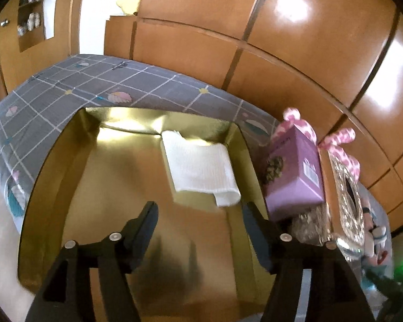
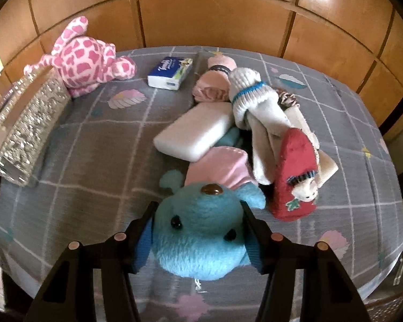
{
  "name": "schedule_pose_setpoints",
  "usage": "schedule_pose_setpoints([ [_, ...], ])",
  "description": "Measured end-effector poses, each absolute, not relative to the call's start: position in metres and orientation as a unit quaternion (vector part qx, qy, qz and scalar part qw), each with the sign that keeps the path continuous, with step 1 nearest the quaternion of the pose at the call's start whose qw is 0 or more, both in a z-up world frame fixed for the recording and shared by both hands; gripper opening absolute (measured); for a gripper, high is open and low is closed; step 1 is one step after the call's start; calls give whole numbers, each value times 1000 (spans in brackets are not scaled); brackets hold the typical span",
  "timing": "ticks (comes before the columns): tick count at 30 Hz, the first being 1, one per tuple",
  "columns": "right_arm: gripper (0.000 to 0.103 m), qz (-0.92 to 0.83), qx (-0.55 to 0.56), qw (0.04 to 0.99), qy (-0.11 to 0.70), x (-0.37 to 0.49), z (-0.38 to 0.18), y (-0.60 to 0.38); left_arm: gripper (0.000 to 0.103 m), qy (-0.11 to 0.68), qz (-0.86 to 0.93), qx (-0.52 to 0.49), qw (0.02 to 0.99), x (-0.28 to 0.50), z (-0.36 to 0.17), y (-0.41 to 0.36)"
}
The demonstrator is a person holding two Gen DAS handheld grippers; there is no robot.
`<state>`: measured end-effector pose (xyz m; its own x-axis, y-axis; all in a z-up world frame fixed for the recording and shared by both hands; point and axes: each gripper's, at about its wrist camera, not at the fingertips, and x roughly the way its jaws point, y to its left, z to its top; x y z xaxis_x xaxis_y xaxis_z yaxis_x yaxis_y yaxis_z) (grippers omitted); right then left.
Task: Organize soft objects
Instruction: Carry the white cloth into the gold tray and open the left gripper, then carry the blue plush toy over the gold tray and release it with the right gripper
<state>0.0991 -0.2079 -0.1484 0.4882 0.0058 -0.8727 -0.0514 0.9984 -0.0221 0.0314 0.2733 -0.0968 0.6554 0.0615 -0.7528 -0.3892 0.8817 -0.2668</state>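
My left gripper (image 1: 200, 214) is open and empty above a gold box (image 1: 53, 182) that holds a folded white cloth (image 1: 201, 169) at its far right. My right gripper (image 2: 198, 214) is shut on a blue plush toy (image 2: 198, 230), held just above the grey checked bedspread (image 2: 94, 161). Beyond it lie a pink cloth (image 2: 217, 166), a white sponge block (image 2: 196, 131), a red slipper sock (image 2: 295, 171), white socks with a blue band (image 2: 252, 91) and a rolled pink sock (image 2: 215, 80). A pink spotted plush (image 2: 86, 59) sits at the back left.
A glittery tissue box (image 2: 27, 123) stands at the left, seen also in the left wrist view (image 1: 346, 193) beside a purple box (image 1: 295, 169). A blue tissue pack (image 2: 170, 73) lies at the back. Wooden wardrobe panels (image 2: 201, 13) rise behind the bed.
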Motion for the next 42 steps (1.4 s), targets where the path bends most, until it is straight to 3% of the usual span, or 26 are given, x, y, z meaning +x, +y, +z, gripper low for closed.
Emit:
schedule_pose_setpoints([
  [7,58,35,41,871,489,95,-126,-204,71,394,123,-186,892,15,-91,251],
  [11,58,52,75,881,464,97,-103,-199,80,383,125,-165,900,8,-85,242],
  [16,58,65,87,890,442,114,-79,-185,83,369,126,-138,910,2,-78,234],
  [33,58,184,33,910,371,168,-15,-37,87,363,145,-137,910,-12,-77,247],
  [42,58,285,-14,889,359,162,-9,62,87,362,170,-162,902,-24,-82,273],
])
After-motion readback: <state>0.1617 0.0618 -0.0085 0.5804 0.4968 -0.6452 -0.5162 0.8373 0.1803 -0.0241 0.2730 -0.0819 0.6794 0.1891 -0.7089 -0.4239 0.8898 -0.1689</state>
